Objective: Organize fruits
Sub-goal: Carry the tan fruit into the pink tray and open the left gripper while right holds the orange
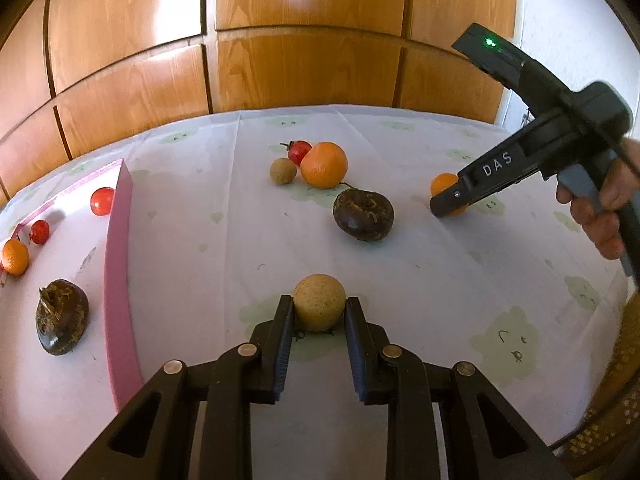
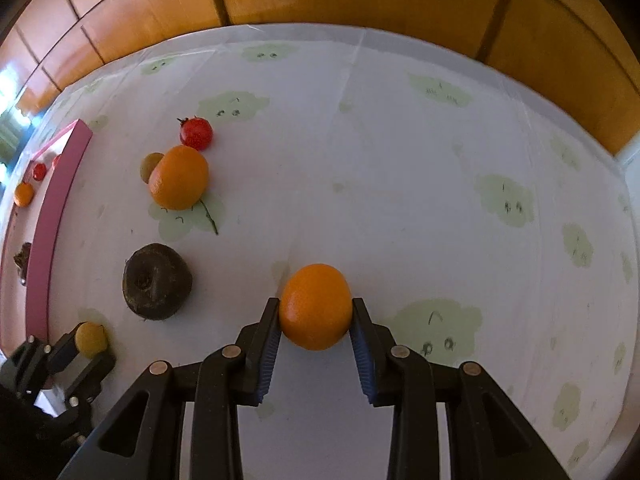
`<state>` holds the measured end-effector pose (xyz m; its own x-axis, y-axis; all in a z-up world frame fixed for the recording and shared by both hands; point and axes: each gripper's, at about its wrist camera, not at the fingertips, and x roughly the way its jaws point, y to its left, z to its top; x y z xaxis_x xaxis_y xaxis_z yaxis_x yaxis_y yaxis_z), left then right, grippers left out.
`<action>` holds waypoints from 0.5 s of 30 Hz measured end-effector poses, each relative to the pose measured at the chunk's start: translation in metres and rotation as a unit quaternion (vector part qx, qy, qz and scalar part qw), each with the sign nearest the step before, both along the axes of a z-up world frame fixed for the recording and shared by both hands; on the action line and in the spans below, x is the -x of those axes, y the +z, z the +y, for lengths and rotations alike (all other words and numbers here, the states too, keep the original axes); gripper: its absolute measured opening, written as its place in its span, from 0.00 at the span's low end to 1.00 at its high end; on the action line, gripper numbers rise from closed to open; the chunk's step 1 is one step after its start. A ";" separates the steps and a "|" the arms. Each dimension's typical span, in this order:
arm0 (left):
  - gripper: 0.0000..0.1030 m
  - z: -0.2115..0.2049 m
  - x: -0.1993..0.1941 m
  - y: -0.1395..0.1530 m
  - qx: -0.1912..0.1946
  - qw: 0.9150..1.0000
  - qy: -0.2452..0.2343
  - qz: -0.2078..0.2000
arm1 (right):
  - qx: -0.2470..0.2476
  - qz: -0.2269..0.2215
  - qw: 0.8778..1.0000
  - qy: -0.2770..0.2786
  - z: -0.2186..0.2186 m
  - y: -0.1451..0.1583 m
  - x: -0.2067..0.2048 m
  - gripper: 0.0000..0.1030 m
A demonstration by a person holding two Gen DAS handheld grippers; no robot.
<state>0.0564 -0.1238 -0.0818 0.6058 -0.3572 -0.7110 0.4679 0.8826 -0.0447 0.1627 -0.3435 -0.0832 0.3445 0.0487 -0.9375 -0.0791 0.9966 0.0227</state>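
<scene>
You have 2 pickups in hand: your left gripper [image 1: 319, 310] is clamped on the round tan, rough-skinned fruit [image 1: 319, 302] low over the white printed tablecloth [image 1: 440, 280], and your right gripper [image 2: 315, 314] is pinching the small smooth orange citrus [image 2: 315, 306]. Next, I judge, carry both to the pink-walled tray [image 1: 118, 264] at your left and lift clear of its wall.
</scene>
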 end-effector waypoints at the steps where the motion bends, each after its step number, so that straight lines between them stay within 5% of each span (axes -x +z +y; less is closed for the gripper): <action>1: 0.25 0.001 -0.004 0.001 0.002 1.000 0.000 0.005 | 0.004 -0.003 1.000 0.001 0.001 0.000 0.000 0.33; 10: 0.25 0.014 0.015 0.033 0.032 0.999 -0.001 0.010 | 0.009 -0.003 1.000 0.000 -0.004 0.003 -0.001 0.33; 15: 0.25 0.048 0.007 0.061 0.065 0.997 0.038 0.012 | 0.011 -0.002 1.000 0.005 0.002 0.003 -0.002 0.33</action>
